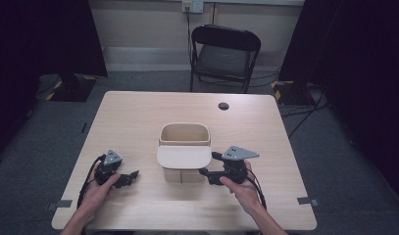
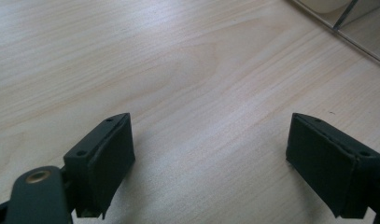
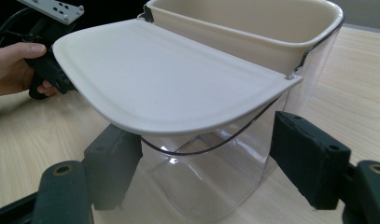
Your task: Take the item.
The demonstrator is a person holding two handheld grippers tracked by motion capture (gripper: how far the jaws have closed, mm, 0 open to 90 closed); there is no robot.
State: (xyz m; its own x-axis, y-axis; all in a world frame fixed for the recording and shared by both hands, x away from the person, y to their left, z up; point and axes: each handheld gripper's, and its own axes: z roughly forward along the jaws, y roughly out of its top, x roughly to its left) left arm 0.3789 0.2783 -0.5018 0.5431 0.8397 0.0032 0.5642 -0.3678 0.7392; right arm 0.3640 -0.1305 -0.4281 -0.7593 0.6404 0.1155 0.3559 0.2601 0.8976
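we judge the lid step under way: our right gripper (image 3: 204,163), jaws apart and empty, faces the clear plastic bin (image 3: 215,182) under its cream hinged lid (image 3: 169,79) at twelve o'clock, and must next catch that lid's edge, while our left gripper (image 2: 211,158) rests wide open and empty at the bin's nine o'clock.

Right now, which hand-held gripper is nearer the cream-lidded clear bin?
Right. The right hand-held gripper sits right beside the bin, jaws open and pointed at its clear wall. The left hand-held gripper rests on the table farther off, jaws open, holding nothing.

Both grippers are black w/ thick flat pads (image 2: 110,154). Left gripper (image 1: 129,178) & right gripper (image 1: 210,168) each have a grey 3-corner plate w/ small holes, plus black cables. Bare forearms.
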